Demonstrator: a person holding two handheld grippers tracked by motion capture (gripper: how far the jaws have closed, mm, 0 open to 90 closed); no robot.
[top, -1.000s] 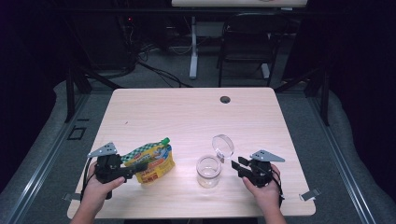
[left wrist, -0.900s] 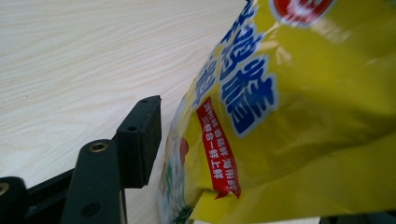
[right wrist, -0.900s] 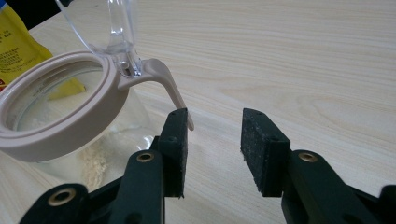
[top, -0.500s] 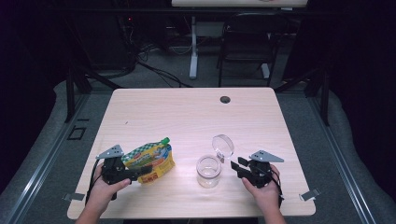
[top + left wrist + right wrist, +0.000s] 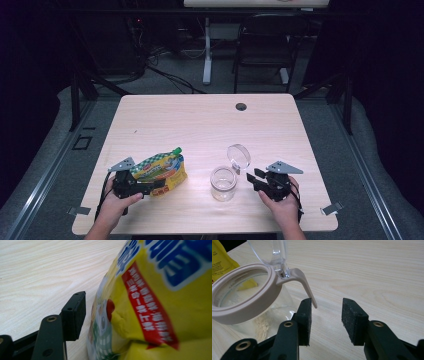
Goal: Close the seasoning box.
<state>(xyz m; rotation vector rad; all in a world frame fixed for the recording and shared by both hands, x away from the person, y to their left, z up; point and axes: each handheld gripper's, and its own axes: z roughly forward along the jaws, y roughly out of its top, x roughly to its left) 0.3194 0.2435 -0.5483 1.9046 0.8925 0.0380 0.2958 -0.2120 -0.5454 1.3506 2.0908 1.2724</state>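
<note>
A yellow pouch (image 5: 161, 170) with a green cap (image 5: 176, 150) sits at the table's front left and looms large as the pouch (image 5: 155, 305) in the left gripper view. My left gripper (image 5: 150, 188) is at its near left edge. One jaw stands a thin gap off the pouch's side; the other is hidden behind it. A glass jar (image 5: 223, 183) with a little pale powder stands at the front middle, its clear lid (image 5: 239, 156) flipped up. My right gripper (image 5: 254, 177) is open just right of the jar (image 5: 244, 297), jaws by the lid's beige tab (image 5: 305, 291), holding nothing.
The light wooden table (image 5: 200, 125) has a round cable hole (image 5: 241, 106) near its far edge. A chair (image 5: 262, 45) and a white desk leg (image 5: 206, 50) stand on the floor beyond it.
My left gripper has slid right and slightly nearer, up against the pouch's edge. The pouch, the jar and my right gripper have stayed put.
</note>
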